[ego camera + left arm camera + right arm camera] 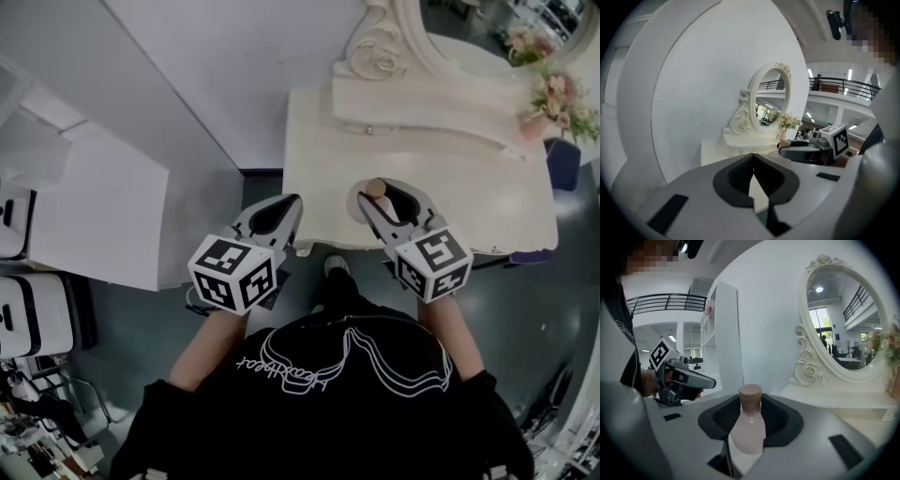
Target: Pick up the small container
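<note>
- Your right tool is pinching the small pink bottle, frame centre. It looks grabbed, just clear the bench.
- Left tool is pressed together, empty.

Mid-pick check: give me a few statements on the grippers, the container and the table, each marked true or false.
1. The right gripper grips the small container. True.
2. The left gripper holds something as well. False: its jaws are together with nothing between them.
3. The container is uncapped. False: a brown cap sits on it.
4. An oval mirror stands at the back of the dressing table. True.
</note>
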The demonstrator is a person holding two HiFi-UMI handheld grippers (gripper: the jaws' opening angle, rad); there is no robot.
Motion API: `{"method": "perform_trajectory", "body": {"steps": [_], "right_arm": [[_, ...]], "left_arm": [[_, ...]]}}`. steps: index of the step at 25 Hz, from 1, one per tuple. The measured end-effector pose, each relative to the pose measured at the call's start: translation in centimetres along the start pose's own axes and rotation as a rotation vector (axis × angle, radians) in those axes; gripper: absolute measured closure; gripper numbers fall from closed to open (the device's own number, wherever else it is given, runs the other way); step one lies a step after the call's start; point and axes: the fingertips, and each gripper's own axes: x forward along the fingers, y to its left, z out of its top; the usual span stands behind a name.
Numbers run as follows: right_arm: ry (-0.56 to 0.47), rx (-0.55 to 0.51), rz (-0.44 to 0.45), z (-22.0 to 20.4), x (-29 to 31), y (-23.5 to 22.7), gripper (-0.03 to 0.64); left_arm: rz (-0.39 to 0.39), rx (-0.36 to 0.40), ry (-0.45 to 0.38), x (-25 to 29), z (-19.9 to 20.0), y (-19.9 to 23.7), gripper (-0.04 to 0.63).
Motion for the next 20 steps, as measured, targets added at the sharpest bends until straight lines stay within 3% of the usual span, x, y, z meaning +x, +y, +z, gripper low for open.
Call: {"method": "perform_trajectory", "body": {"steps": [20], "right_arm": [[-0.026,0.024,-0.016,0.5,-1.3,0.8,0.474]], "left_arm": [[-0.023,0.035,-0.019,-0.6,1.2,-1.1,0.592]]}}
